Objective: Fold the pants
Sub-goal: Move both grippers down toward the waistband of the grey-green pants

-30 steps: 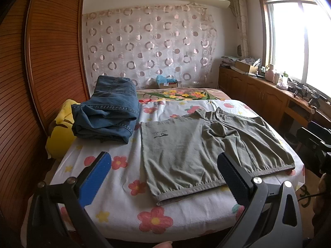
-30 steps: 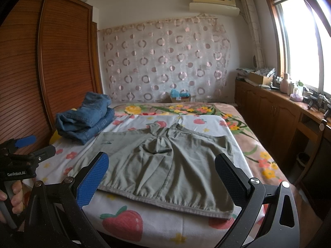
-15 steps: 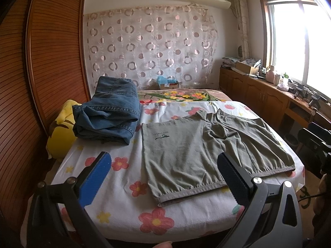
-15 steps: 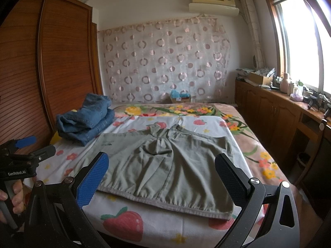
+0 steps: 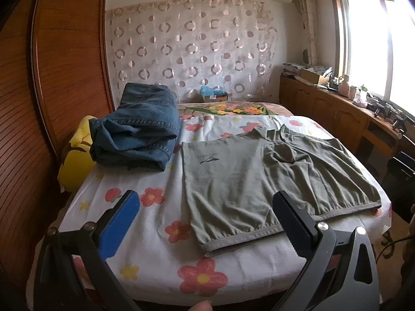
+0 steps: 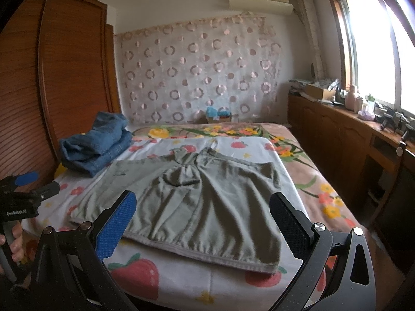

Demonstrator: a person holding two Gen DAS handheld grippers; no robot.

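Lying spread flat on the flowered bed sheet: green pants, waistband nearest, folded jeans just beside. Hovering short of the bed edge, gaping wide and gripping nothing: left tongs, right tongs.

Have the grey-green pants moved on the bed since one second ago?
No. The grey-green pants lie spread beside the folded jeans, on the same printed flowers as before.
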